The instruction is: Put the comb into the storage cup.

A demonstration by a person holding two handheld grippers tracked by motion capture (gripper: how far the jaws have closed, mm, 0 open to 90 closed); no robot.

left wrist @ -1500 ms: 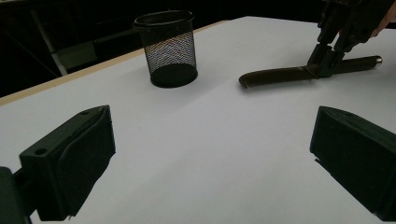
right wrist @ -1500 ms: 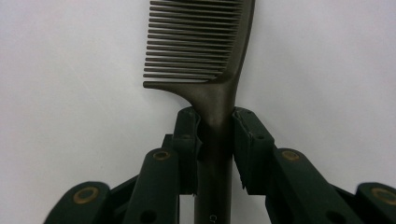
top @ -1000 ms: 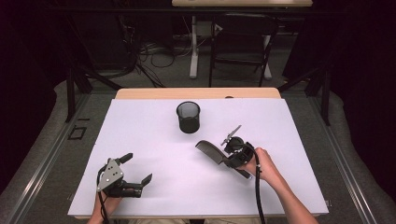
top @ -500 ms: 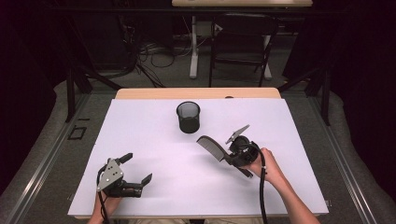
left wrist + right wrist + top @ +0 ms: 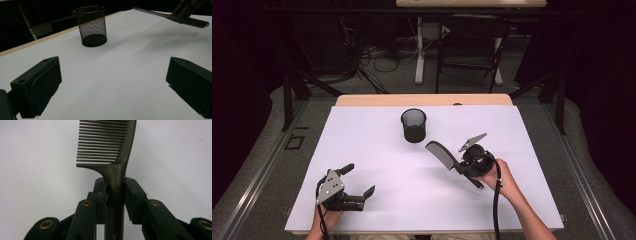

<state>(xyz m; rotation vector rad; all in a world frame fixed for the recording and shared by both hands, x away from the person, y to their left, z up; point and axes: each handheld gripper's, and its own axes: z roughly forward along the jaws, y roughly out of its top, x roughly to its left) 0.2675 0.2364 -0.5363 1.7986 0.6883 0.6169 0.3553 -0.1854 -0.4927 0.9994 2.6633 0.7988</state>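
Right gripper view: right gripper [image 5: 115, 195] clamps a dark plastic comb [image 5: 110, 150] by its handle.
Left gripper [image 5: 354, 186], lower left of the high view, sits wide open; black mesh cup [image 5: 413, 125] mid-frame.

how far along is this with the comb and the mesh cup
Done: the right hand-held gripper is shut on the comb handle, with the comb lifted off the white table. In hand: carrying it, teeth end toward the mesh cup. Left: getting the comb into the cup. The left hand-held gripper rests open.
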